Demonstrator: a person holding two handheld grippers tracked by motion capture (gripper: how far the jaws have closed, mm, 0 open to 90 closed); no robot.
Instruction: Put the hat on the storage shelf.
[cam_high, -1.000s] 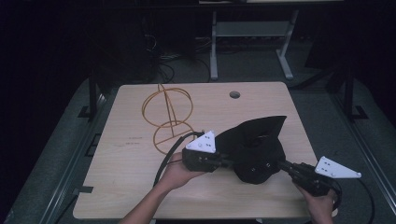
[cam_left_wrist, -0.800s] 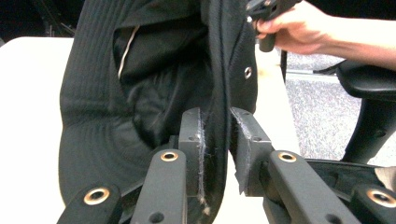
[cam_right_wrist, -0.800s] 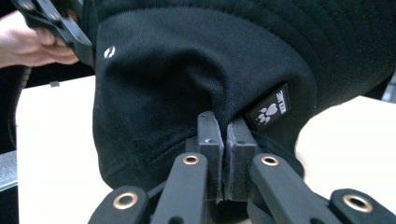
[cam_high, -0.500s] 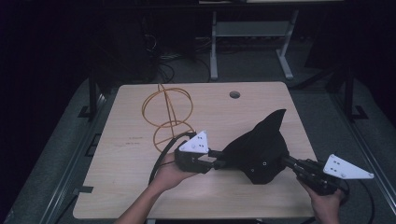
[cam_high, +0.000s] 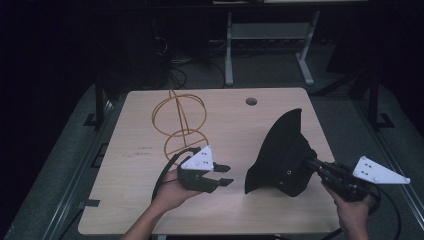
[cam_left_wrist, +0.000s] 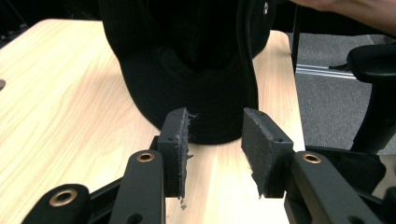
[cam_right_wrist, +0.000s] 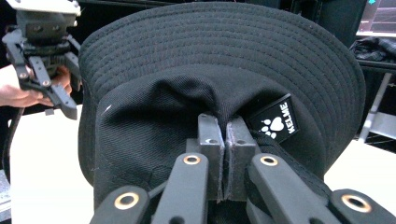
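Note:
A black bucket hat (cam_high: 282, 155) stands tipped on its brim edge at the right of the wooden table (cam_high: 230, 122). My right gripper (cam_high: 312, 164) is shut on the hat's crown fabric; in the right gripper view its jaws press together on the cloth (cam_right_wrist: 226, 135) beside a paw-print label (cam_right_wrist: 275, 122). My left gripper (cam_high: 224, 175) hangs open just left of the hat, apart from it. In the left gripper view the open pads (cam_left_wrist: 175, 144) frame the hat's lower brim (cam_left_wrist: 201, 98) a short way ahead.
An orange wire stand (cam_high: 179, 122) of hoops rises at the table's back left. A round cable hole (cam_high: 251, 101) lies near the far edge. Desk legs (cam_high: 229, 55) and cables stand on the dark floor beyond. A chair (cam_left_wrist: 373, 93) is off the table's right side.
The left gripper let go of the hat, opened and drew back to the left. The hat, held by the right gripper, swung up onto its brim edge.

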